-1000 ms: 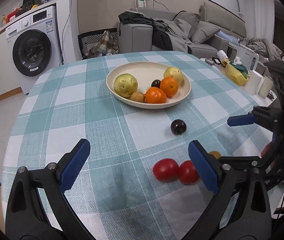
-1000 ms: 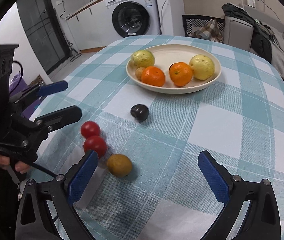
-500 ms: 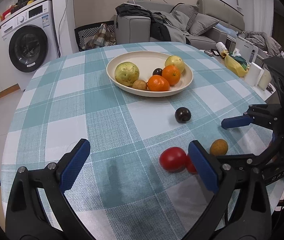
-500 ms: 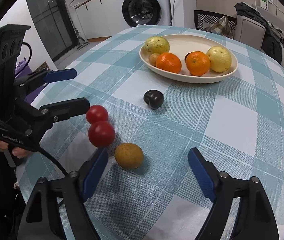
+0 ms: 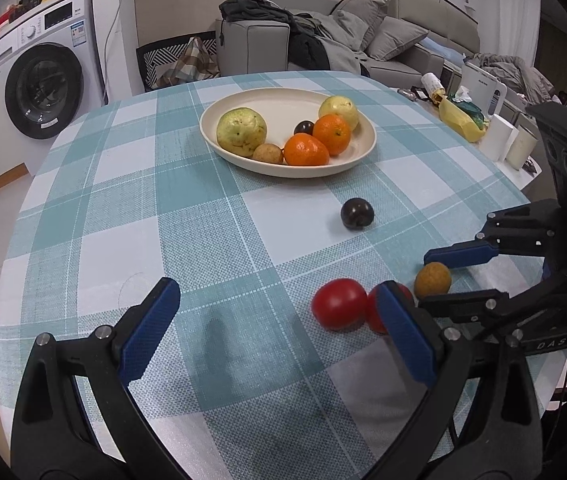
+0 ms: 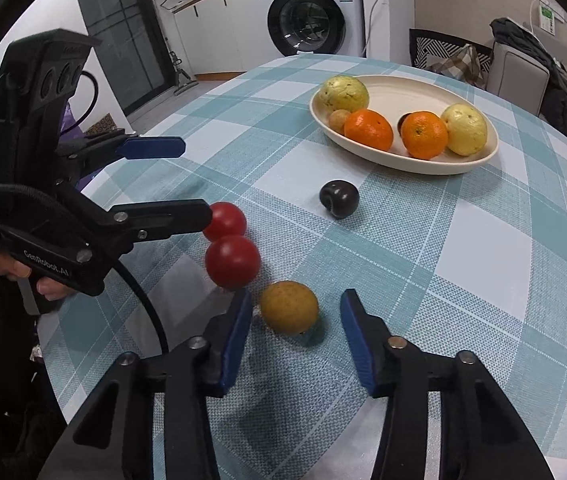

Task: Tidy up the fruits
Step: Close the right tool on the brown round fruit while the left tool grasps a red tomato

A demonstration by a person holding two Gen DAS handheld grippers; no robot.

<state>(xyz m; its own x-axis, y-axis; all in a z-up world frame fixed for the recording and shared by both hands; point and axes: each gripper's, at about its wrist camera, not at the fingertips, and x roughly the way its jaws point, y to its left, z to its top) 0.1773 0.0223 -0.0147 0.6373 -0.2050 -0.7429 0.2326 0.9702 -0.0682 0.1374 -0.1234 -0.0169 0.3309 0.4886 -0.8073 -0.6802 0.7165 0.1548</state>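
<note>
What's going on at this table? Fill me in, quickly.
A person holding a tool in each hand is sorting fruit into the cream bowl, which already holds oranges and pale green fruits. Two red tomatoes, a dark plum and a brown fruit lie loose on the checked cloth. The open right tool straddles the brown fruit without gripping it; the left tool hangs open, empty.

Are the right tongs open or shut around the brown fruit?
Open: the right tongs straddle the brown fruit, with a gap visible on both sides of it.
</note>
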